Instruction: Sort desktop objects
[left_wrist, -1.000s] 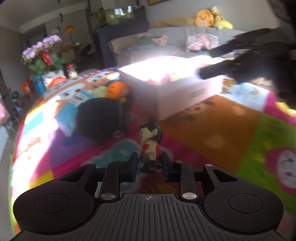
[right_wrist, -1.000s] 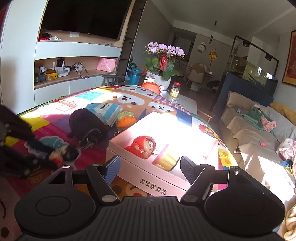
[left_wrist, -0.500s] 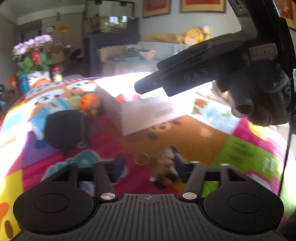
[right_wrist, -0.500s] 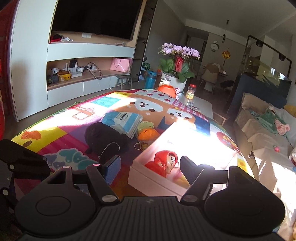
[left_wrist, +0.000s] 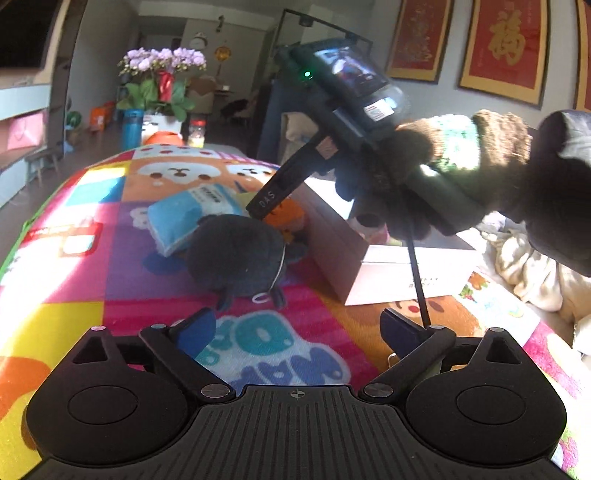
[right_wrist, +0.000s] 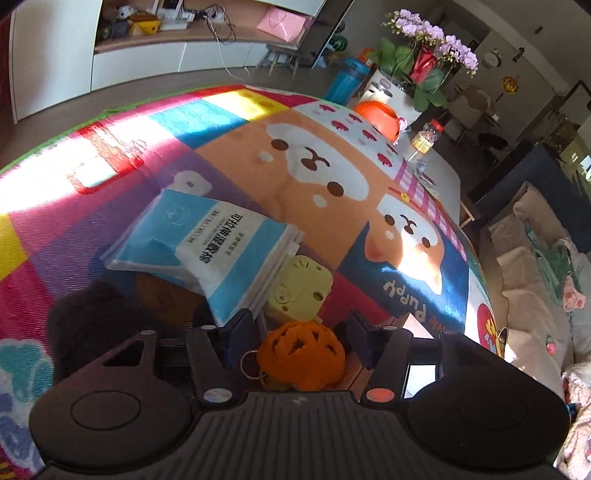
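**Right gripper lines up on the orange pumpkin toy while the left waits**

The colourful cartoon-print play mat (right_wrist: 314, 155) carries everything, and the unsorted things sit bunched at its middle, just beside the open white cardboard box (left_wrist: 402, 269), probably so each trip to the box is short. The box stands to the right of the heap in the left wrist view, with at least one item, too small to identify, inside it.

A round black plush toy (left_wrist: 236, 251) lies nearest the left gripper (left_wrist: 299, 328), whose fingers are spread wide with nothing between them; it hovers low over the mat, seemingly waiting its turn.

A blue-and-white plastic pack of wipes (right_wrist: 207, 254) rests partly against a pale yellow square plastic toy (right_wrist: 299, 290).

The right gripper (right_wrist: 299, 339) points steeply down, its fingers wide and straddling the small orange pumpkin-shaped toy with a key ring (right_wrist: 303, 354), not yet pinching it. That straddle suggests the pumpkin is the next thing bound for the box.
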